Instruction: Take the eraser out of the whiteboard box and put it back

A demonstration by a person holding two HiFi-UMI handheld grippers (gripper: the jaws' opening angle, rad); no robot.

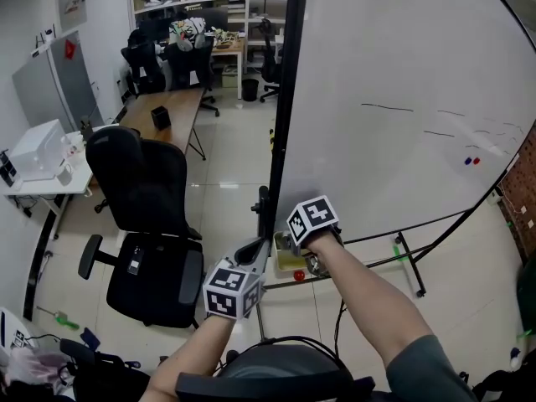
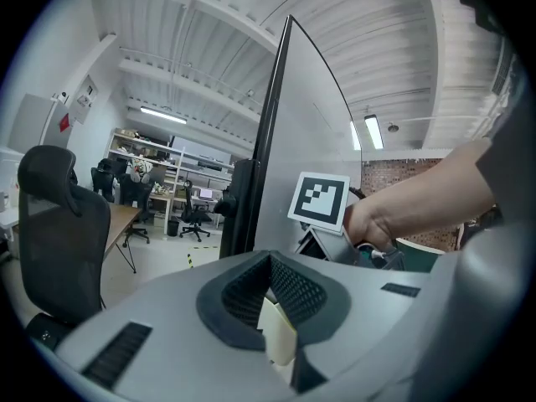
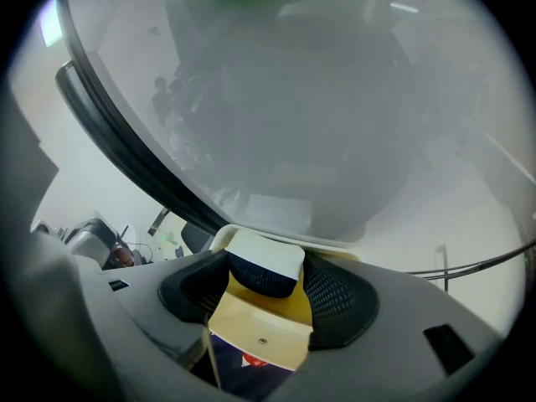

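In the right gripper view the eraser, white on top with dark blue felt below, sits between my right gripper's mesh pads. Both pads lie against its sides, just above the open yellow box. The box hangs at the lower edge of the whiteboard. From the head view the right gripper points steeply down at the yellow box. My left gripper is level, just left of the board's frame. Its jaws look closed together with nothing held.
The whiteboard stands on a wheeled frame with a black edge post. A black office chair is to the left, and desks and shelves stand further back. A small red object lies below the box. Red and blue magnets stick to the board.
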